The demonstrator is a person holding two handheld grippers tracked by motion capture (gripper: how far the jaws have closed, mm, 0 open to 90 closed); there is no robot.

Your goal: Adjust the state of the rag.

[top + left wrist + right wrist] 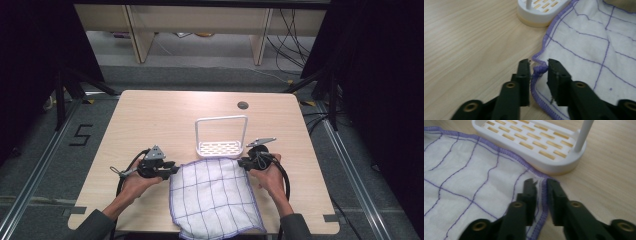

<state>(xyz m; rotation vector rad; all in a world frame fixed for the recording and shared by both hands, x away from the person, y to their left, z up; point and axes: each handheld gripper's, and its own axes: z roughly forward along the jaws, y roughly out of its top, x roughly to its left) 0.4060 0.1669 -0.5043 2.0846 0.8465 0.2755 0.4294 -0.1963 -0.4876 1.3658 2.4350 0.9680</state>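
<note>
A white cloth (212, 195) with a purple grid and purple hem lies flat near the table's front edge, its front part hanging over the edge. My left gripper (175, 169) is at the cloth's far left corner. In the left gripper view that hem corner (539, 70) is bunched up between the jaws of the left gripper (539, 68), which pinch it. My right gripper (242, 162) is at the far right corner. In the right gripper view the jaws of the right gripper (542, 187) stand narrow, with the cloth (461, 175) hem squeezed in the gap.
A white slotted rack (220, 148) with a tall hoop handle stands just behind the cloth's far edge, between the two grippers, and shows close in both gripper views (536, 17) (536, 147). The wooden table (165, 115) has a round cable hole (243, 105) at the back.
</note>
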